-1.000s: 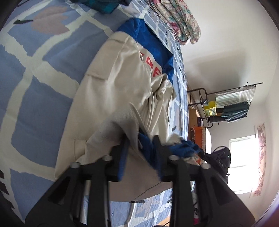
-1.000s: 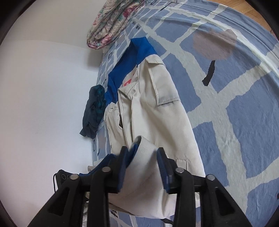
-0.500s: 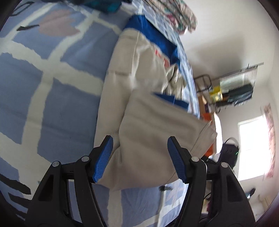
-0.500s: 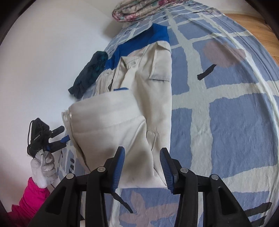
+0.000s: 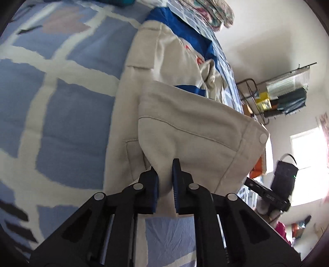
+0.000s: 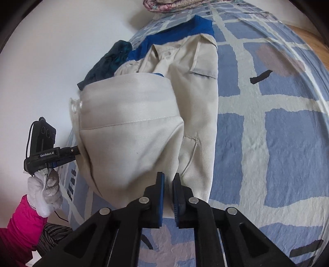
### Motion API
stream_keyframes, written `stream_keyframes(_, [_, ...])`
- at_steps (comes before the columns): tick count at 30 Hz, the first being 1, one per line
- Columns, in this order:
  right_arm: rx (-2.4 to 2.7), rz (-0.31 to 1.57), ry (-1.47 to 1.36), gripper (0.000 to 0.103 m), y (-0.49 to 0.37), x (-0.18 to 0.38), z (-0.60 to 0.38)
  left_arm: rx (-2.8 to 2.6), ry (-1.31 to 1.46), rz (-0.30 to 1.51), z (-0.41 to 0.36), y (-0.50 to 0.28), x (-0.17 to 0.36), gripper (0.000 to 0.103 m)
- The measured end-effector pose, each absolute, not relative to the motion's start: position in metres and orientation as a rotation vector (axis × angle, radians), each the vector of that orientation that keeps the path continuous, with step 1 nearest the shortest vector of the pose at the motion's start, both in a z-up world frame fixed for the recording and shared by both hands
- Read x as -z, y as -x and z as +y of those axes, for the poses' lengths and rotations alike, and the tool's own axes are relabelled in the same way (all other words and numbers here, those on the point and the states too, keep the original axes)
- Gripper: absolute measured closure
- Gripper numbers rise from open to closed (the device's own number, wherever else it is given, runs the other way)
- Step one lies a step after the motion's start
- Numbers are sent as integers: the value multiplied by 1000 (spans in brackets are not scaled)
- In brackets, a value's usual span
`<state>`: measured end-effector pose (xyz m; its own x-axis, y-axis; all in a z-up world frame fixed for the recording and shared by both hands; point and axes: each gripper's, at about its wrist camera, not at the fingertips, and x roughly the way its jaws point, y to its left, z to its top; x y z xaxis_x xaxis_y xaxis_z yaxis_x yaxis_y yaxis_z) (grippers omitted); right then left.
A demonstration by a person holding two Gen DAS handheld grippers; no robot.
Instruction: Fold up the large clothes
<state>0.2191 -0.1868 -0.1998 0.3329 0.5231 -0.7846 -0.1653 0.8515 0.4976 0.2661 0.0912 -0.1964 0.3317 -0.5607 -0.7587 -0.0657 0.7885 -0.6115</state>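
A beige jacket [image 5: 156, 67] with a blue collar lies lengthwise on the bed; it also shows in the right wrist view [image 6: 197, 86]. Its bottom part [image 5: 195, 131] is lifted and stretched between both grippers, folded up over the body [image 6: 127, 127]. My left gripper [image 5: 165, 180] is shut on one bottom corner of the hem. My right gripper [image 6: 168, 184] is shut on the other bottom corner. The left gripper also shows from the side in the right wrist view [image 6: 61, 154], at the far corner of the lifted fabric.
The bed has a blue and cream checked cover [image 6: 277, 143]. A dark teal garment [image 6: 111, 59] lies beside the jacket near the wall. A folded floral quilt [image 5: 207, 12] sits at the head of the bed. A wire rack [image 5: 285, 90] and a window [image 5: 304, 164] are beyond the bed.
Both grippers let go of the sleeves, opened, then closed on the jacket's bottom corners. The hem is now lifted and stretched over the jacket body.
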Motion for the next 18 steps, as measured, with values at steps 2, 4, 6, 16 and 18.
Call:
stream_keyframes(2, [-446,1132,-384,100,-209,192,-195,312,554,1189,91,-262,192,93])
stream_keyframes(4, [-398,1168,-375,100,-206,202,-199,319,524,1192,88,-264,199,84])
stream_keyframes(6, [-349,1236,-296,100,-206,219,-193,312,546,1221,93,-267,204,61])
stream_keyframes(16, [-268,1027,-160,75,-205,158,-191,407,639,1171,139,-244,194,58])
stream_keyframes(18, [-307,997,-126,73,-213,151,-171,433,617,1203,132,-241,202,58])
